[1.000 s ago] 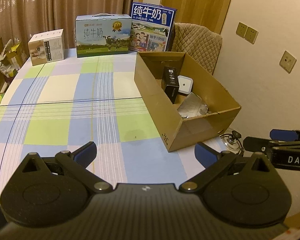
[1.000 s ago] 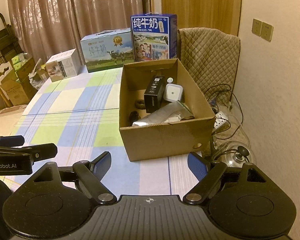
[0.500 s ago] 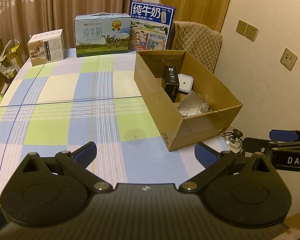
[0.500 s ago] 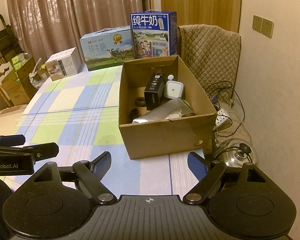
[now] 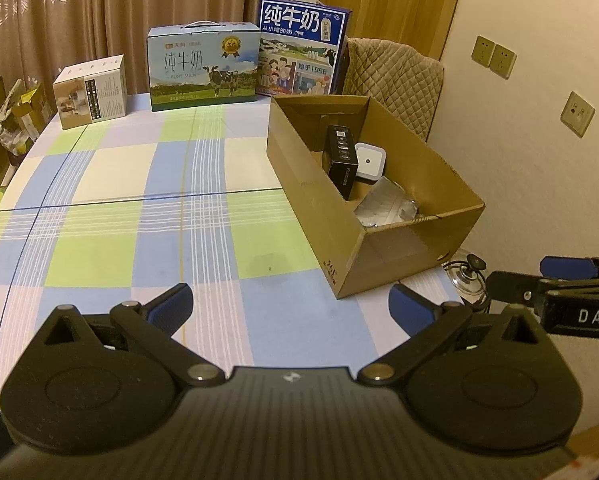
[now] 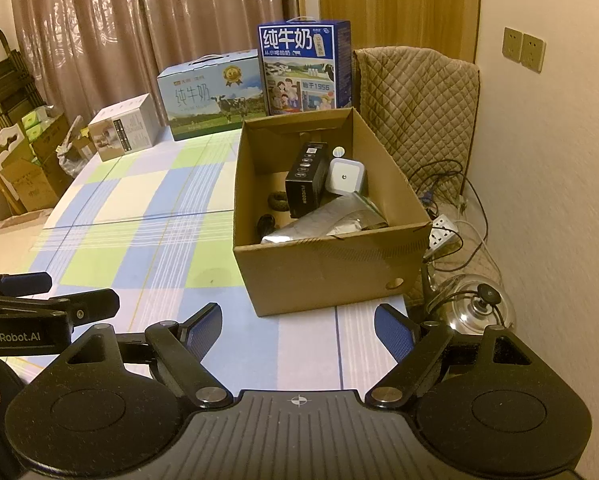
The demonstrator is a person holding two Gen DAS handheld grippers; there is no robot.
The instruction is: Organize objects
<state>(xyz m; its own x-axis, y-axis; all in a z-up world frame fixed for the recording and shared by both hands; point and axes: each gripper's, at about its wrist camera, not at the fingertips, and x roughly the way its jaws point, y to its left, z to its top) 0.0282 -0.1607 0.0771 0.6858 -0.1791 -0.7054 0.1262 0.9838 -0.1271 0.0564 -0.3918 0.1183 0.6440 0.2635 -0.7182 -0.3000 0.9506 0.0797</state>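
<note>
An open cardboard box point(image 5: 311, 184) point(image 6: 319, 268) stands at the right side of the checked table. Inside it lie a black carton point(image 5: 341, 160) point(image 6: 305, 180), a small white square device point(image 5: 370, 159) point(image 6: 345, 176), a silver foil pouch point(image 5: 383, 204) point(image 6: 323, 222) and two small dark round pieces point(image 6: 277, 201). My left gripper point(image 5: 291, 306) hangs open and empty over the table's near edge, short of the box. My right gripper point(image 6: 298, 330) is open and empty too, just in front of the box's near wall. Each gripper shows at the edge of the other's view.
At the table's far edge stand a white carton point(image 5: 91, 92), a light blue milk case point(image 5: 203, 68) and a dark blue milk case point(image 5: 301, 50). A quilted chair point(image 6: 415, 112) is behind the box. On the floor at right lie a power strip point(image 6: 441, 236), cables and a glass lid point(image 6: 475, 304).
</note>
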